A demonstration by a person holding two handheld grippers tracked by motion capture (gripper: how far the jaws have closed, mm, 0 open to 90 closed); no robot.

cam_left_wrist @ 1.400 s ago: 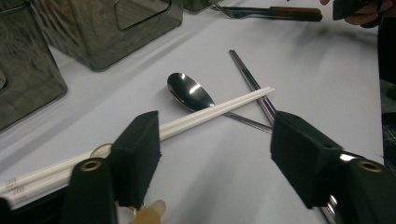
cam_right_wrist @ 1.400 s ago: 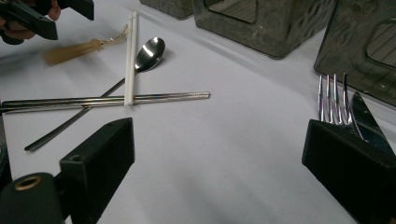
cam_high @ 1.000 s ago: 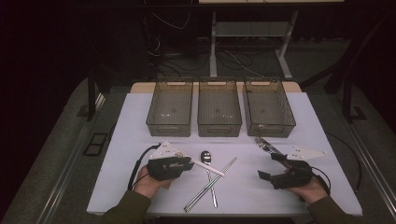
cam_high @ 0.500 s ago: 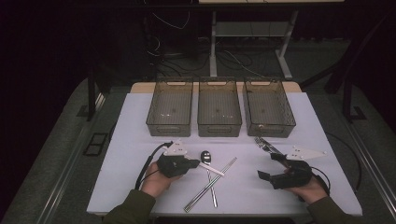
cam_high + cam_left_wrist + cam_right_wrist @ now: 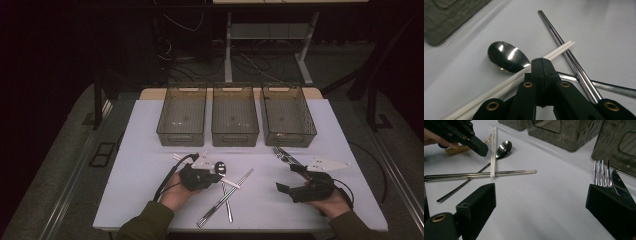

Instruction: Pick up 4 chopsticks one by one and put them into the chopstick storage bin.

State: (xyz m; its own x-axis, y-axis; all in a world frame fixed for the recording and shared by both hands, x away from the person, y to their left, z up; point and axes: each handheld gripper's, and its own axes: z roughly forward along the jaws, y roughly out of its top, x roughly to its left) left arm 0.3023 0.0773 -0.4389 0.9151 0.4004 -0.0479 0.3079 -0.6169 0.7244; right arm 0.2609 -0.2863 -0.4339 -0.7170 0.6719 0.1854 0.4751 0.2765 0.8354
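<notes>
I had the left gripper low over the cutlery pile near the middle of the white tabletop, jaws clenched together with nothing between them, the tips sitting just above the white chopsticks beside the spoon bowl. The white chopsticks lay across the metal chopsticks, which ran off toward the far right in my left gripper view; the spoon handle passed under both. My right gripper was at the near right of the tabletop, jaws spread wide and released, holding nothing. Just beyond its right jaw lay a fork and a knife side by side, tips pointing toward the bins. Three dark see-through bins sat in a row at the far side: left bin, middle bin, right bin. From the right gripper view I saw the left gripper's black jaws touching or just over the white chopsticks, cannot tell which.
</notes>
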